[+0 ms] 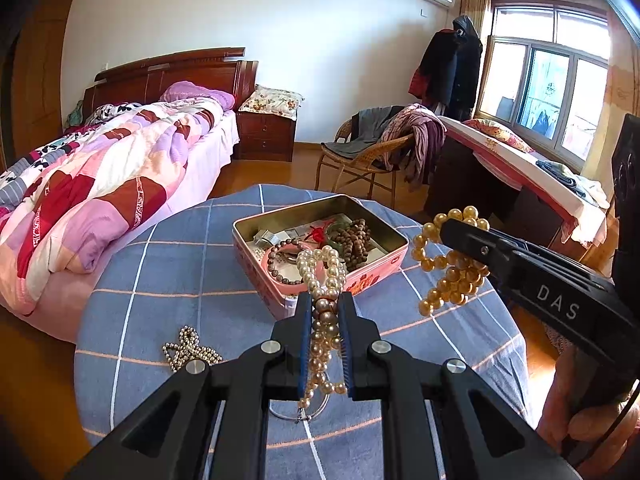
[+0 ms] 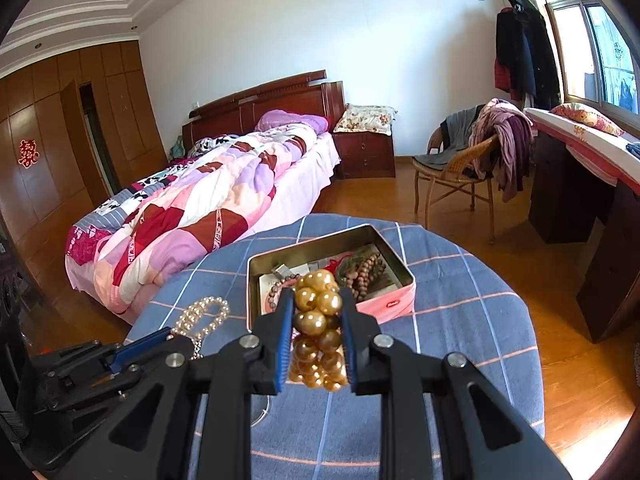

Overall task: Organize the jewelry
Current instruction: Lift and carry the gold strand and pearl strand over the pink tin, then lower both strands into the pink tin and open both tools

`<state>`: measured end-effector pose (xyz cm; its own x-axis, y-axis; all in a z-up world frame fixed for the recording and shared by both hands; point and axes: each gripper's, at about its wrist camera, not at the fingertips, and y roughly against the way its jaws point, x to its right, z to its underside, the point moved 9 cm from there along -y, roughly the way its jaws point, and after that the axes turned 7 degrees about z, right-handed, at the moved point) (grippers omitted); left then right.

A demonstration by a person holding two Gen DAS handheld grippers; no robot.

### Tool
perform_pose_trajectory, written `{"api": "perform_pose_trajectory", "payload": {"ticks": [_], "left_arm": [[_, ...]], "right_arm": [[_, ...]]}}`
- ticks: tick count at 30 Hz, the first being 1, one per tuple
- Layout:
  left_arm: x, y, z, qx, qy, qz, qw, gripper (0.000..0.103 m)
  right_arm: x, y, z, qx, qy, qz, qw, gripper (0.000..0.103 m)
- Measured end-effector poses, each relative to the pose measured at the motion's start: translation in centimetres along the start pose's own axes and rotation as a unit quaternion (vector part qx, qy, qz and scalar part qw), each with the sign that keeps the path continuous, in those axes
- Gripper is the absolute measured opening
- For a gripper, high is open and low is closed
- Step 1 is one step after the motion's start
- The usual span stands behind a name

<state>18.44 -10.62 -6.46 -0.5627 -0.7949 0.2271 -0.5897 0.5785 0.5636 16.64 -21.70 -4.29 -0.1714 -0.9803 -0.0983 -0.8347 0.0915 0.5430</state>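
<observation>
Closest to the lens, the left tongs [image 1: 325, 308] are pinched narrow on a pale pearl strand [image 1: 323, 280], whose loops hang down between the blue pads and dangle below them; beside them the right tongs [image 2: 316, 312] are clamped on a bunched gold bead strand [image 2: 318, 320], with a loose tail of beads drooping under the grip in the left wrist view; both strands are held above the counter [image 1: 168, 272], just short of the open pink tin [image 1: 256, 256], which already holds a brown bead bracelet [image 1: 356, 236], a darker bead loop and some red cord; a small silvery bead chain [image 1: 188, 350] lies on the blue checked cloth to the left, and a thin wire ring [image 1: 288, 414] lies under the left tongs, both yet to be put away, I would judge. The risk I see is the hanging loops: a tail could snag on the tin's thin metal rim and drag the light tin across the cloth, or a slack strand could slip from the pads and slide off; the two strands could also tangle if the tongs cross. The counter is round and its edge falls away close behind the tin and to the right, toward bare wooden floor; open cloth lies left of the tin.
</observation>
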Motion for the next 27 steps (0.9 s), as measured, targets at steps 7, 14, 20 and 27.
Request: {"api": "perform_pose_trajectory", "payload": {"ticks": [7,14,20,27], "left_arm": [[0.3,-0.5,-0.6,0.002,0.002,0.006,1.0,0.012],[0.6,-1.5,-2.3,0.009,0.002,0.009,0.9999,0.012],[1.0,-2.8,-4.0,0.018,0.004,0.015,0.9997,0.012],[1.0,-5.1,-5.8,0.024,0.011,0.016,0.9995,0.012]], "right_arm": [[0.1,-0.3,-0.8,0.005,0.0,0.0,1.0,0.025],[0.2,-0.8,-2.4,0.017,0.003,0.002,1.0,0.025],[0.5,-1.9,-3.7,0.026,0.004,0.007,1.0,0.025],[1.2,-3.8,-5.3,0.031,-0.003,0.012,0.999,0.025]]}}
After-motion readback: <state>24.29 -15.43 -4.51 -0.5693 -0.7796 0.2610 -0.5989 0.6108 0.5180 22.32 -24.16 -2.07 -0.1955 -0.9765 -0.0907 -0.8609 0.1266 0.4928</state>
